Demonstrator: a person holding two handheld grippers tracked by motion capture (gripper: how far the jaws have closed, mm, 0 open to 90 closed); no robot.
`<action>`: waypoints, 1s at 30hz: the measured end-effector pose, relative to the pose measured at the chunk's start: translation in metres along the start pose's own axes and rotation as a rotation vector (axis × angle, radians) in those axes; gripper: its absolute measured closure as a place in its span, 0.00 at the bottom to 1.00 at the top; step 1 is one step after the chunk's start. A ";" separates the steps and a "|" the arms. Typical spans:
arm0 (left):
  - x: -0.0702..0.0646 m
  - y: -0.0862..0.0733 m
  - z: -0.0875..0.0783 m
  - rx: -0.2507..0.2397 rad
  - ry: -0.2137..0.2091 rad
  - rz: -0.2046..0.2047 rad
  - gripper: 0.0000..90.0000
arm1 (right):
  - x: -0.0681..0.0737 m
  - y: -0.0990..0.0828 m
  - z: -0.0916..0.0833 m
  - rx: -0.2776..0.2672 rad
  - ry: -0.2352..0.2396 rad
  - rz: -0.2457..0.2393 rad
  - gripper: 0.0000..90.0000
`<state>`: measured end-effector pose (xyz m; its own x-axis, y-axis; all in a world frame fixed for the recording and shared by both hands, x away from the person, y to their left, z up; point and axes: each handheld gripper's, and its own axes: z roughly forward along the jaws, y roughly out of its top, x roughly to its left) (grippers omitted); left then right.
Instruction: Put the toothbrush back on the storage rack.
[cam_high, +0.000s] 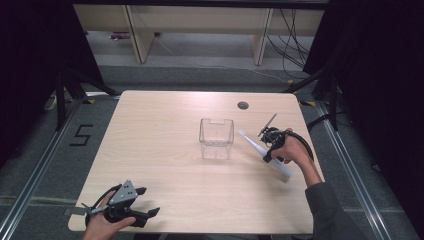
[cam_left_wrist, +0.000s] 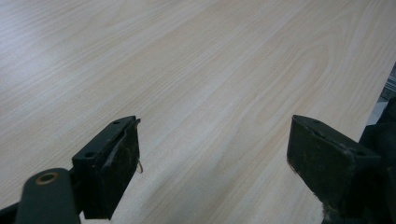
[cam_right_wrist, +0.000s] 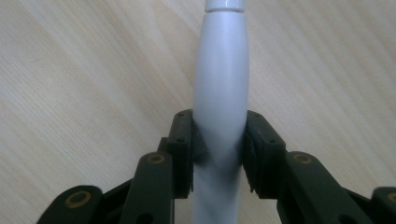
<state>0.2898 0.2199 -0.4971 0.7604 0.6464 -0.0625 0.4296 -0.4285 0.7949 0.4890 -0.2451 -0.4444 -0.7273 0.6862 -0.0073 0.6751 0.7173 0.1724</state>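
Left hand-held gripper (cam_high: 142, 202) rests wide apart; right hand-held gripper (cam_high: 266, 147) is clamped.

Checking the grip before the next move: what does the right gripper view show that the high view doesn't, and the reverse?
Right gripper view: both pads pressed on the white electric toothbrush handle.

High view: the clear container mid-table, and the left gripper, open, at the near edge.

Both: the toothbrush in the right gripper, over the wooden table.

hidden: my right gripper (cam_right_wrist: 219, 149) covers the middle of the white handle (cam_right_wrist: 220, 84) | cut off: handle's top and bottom at the right gripper view's edges | too small: its tip (cam_high: 243, 133) in high view
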 end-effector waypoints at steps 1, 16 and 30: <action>0.000 0.000 0.001 -0.011 -0.003 0.000 0.18 | 0.000 -0.002 -0.005 -0.030 -0.008 0.003 0.74; 0.001 0.000 -0.001 -0.009 0.003 0.000 0.19 | 0.002 -0.008 -0.037 -0.332 -0.032 0.102 0.74; 0.001 0.000 0.000 -0.008 0.003 -0.009 0.19 | -0.005 -0.022 -0.036 -0.592 -0.054 0.098 0.74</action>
<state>0.2903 0.2210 -0.4972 0.7553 0.6518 -0.0682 0.4325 -0.4176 0.7991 0.4734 -0.2684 -0.4131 -0.6473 0.7622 -0.0108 0.5442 0.4719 0.6936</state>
